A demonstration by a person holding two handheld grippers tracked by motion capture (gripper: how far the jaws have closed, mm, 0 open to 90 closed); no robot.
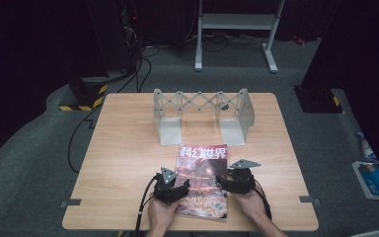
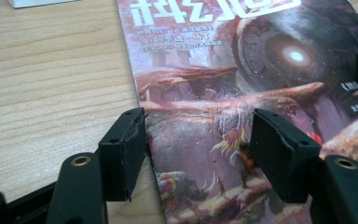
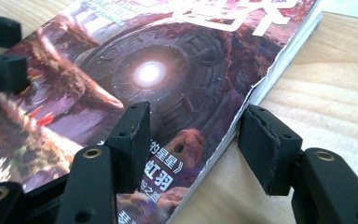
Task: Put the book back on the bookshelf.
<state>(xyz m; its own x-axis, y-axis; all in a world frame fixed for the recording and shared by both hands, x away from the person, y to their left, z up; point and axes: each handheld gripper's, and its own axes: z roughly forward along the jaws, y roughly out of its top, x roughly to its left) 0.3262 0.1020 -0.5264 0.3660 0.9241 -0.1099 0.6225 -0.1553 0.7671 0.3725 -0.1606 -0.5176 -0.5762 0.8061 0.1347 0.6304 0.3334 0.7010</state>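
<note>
The magazine [image 1: 202, 180], lying flat at the table's [image 1: 128, 148] near edge, is being straddled on its spine side by the wide-open left gripper [image 1: 170, 190] and on its page side by the equally open right gripper [image 1: 237, 181], probably so it's lifted evenly from both edges.

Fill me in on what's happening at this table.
A person works a magazine lying flat near the front edge of the table. The left tongs straddle its left edge and the right tongs straddle its right edge; both are open, with one jaw over the cover and one over the wood. Nothing is lifted yet. A grey bookend rack stands behind the magazine, its slot free.
</note>
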